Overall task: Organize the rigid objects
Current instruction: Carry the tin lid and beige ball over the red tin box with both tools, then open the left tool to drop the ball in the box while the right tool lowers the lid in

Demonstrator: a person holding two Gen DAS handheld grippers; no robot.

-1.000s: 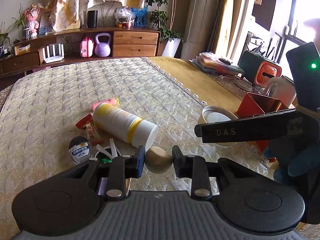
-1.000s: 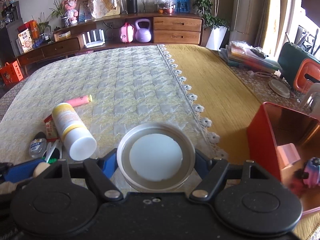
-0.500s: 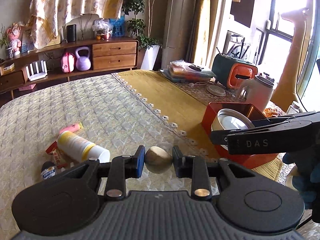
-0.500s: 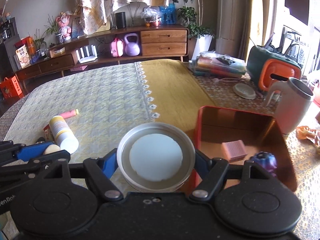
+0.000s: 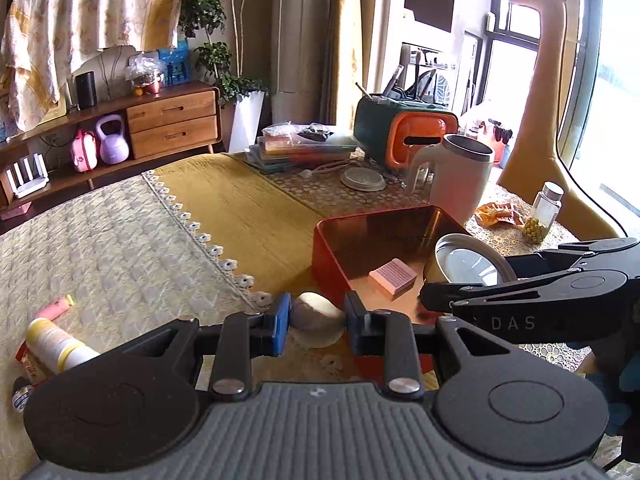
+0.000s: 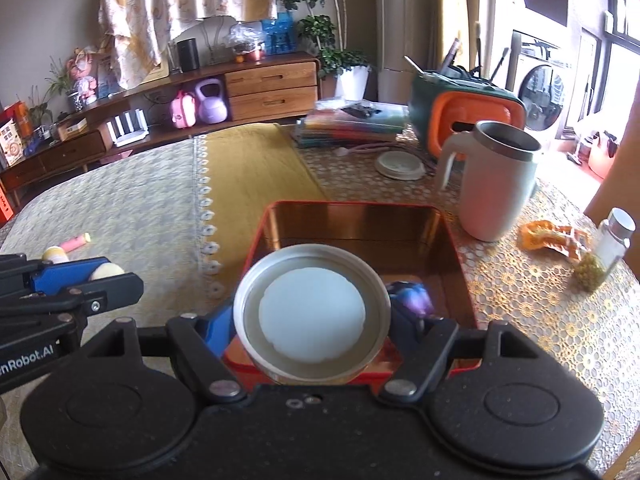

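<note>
My left claw (image 5: 316, 322) was clenched on a small pale egg-shaped object (image 5: 318, 325), both pads pressed against its sides, and carried it above the tabletop (image 5: 256, 216) just short of the near left corner of the red tin box (image 5: 332, 256). My right claw (image 6: 312, 320) was clamped on a round metal lid (image 6: 312, 312) with a white disc inside, its jaws spread wide around the rim. In the right wrist view the lid hung over the near edge of the box.

Inside the box lay a pink ribbed block (image 5: 393, 276) on the copper-coloured floor and a small purple-blue object (image 6: 412, 300) near the front wall, partly hidden behind the lid.

Beyond the box stood a white mug (image 6: 492, 184) with a handle, upright. To its right lay an orange wrapper (image 6: 552, 238) and a small clear jar (image 6: 604, 252) with a silver cap. Behind the mug sat an orange and green case (image 6: 468, 112) and a stack of flat packets (image 6: 352, 124).

Far left on the quilted cloth (image 5: 100, 248) lay a white and yellow bottle (image 5: 56, 346) on its side, a pink tube (image 5: 54, 310) just beyond it, and a red packet (image 5: 26, 360) under the bottle.
</note>
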